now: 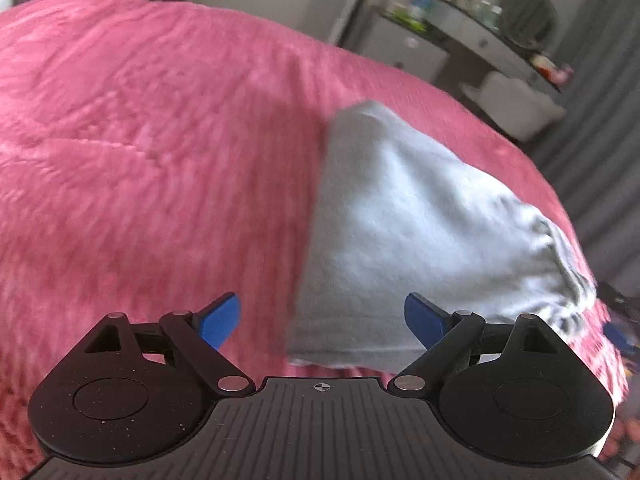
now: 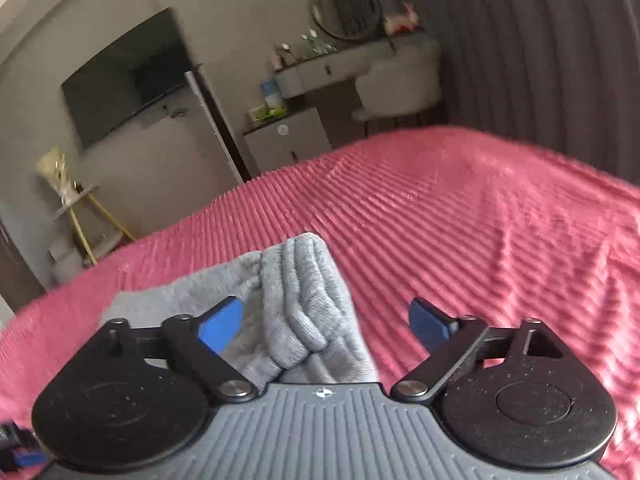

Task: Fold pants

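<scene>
Light grey pants [image 1: 400, 220] lie folded in a compact bundle on a pink ribbed bedspread [image 1: 140, 140]. In the left wrist view they sit right of centre, with the gathered waistband at the right. My left gripper [image 1: 322, 322] is open and empty, just above the bundle's near left edge. In the right wrist view the pants [image 2: 304, 312] show their ribbed, bunched end close in front. My right gripper [image 2: 326, 326] is open and empty, with the bunched end between its blue fingertips [image 2: 222, 326].
The pink bedspread [image 2: 460, 220] covers the bed. Beyond it stand a dressing table with a round mirror [image 2: 346, 8], a white chair [image 2: 400, 80], a wall TV [image 2: 128, 76], a small side table [image 2: 76, 204] and grey curtains [image 2: 540, 40].
</scene>
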### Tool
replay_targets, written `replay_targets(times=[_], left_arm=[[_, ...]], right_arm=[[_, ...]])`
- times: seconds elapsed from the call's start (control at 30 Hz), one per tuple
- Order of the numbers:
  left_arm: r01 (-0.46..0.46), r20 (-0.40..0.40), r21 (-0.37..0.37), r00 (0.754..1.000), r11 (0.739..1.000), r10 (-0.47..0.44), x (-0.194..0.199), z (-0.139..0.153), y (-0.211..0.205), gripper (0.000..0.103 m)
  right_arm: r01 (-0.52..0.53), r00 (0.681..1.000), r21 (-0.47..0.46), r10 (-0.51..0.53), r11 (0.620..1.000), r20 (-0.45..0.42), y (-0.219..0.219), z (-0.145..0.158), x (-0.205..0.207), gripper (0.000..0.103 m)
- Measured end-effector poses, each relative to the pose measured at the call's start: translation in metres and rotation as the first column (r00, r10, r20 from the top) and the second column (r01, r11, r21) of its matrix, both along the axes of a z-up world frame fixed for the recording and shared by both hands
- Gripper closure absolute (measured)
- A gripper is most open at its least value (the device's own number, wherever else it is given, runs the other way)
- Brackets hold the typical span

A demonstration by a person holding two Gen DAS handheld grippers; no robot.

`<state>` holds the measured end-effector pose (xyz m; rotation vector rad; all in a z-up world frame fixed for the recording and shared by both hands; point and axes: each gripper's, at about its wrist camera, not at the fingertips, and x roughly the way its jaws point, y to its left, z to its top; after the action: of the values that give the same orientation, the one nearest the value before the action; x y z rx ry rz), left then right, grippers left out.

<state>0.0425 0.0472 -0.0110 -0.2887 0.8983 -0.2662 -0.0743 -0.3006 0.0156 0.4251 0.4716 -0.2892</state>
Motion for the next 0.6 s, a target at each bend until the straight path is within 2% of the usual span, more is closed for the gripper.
replay_targets(times=[0.03,0.1,0.2,0.3,0.37,0.4,0.43,0.5,0.57,0.6], left_arm=[[0.034,0.013,0.002,0.999,0.999,-0.034,-0.002,0.001,-0.006,0.01],[0.089,0.039,0.032,0.995,0.996,-0.09,-0.006,0.005,-0.021,0.009],[0.126,0.068,0.099,0.989,0.987,-0.133,-0.007,0.006,-0.043,0.008],[0.154,-0.007,0.214,0.988,0.965,-0.156,0.002,-0.01,-0.064,0.007],[0.152,-0.053,0.234,0.988,0.96,-0.144,0.008,-0.019,-0.067,0.005],[0.147,-0.049,0.228,0.989,0.962,-0.139,0.009,-0.019,-0.066,0.004],[0.143,-0.048,0.22,0.99,0.965,-0.136,0.009,-0.019,-0.065,0.004],[0.131,-0.053,0.193,0.991,0.973,-0.122,0.009,-0.02,-0.058,0.004],[0.113,-0.066,0.163,0.992,0.98,-0.103,0.009,-0.022,-0.052,0.003],[0.104,-0.072,0.151,0.993,0.983,-0.094,0.009,-0.023,-0.05,0.003]], right_arm=[[0.002,1.0,0.012,-0.002,1.0,-0.005,-0.002,-0.003,0.0,0.011],[0.025,1.0,0.108,-0.024,0.994,-0.007,-0.014,-0.011,-0.002,0.011],[0.064,0.996,0.235,-0.076,0.97,0.041,-0.032,-0.018,-0.01,0.011],[0.08,0.995,0.249,-0.09,0.965,0.03,-0.036,-0.024,-0.006,0.014],[0.04,0.998,0.277,-0.05,0.96,0.031,-0.037,-0.026,0.001,0.029],[0.016,0.999,0.295,-0.028,0.955,0.036,-0.036,-0.025,0.005,0.03],[-0.002,0.999,0.298,-0.012,0.955,0.046,-0.034,-0.022,0.01,0.031],[-0.027,0.998,0.236,0.012,0.971,0.064,-0.027,-0.012,0.016,0.035],[-0.049,0.998,0.143,0.042,0.988,0.052,-0.018,-0.004,0.026,0.053],[-0.063,0.997,0.11,0.059,0.992,0.041,-0.014,-0.002,0.031,0.056]])
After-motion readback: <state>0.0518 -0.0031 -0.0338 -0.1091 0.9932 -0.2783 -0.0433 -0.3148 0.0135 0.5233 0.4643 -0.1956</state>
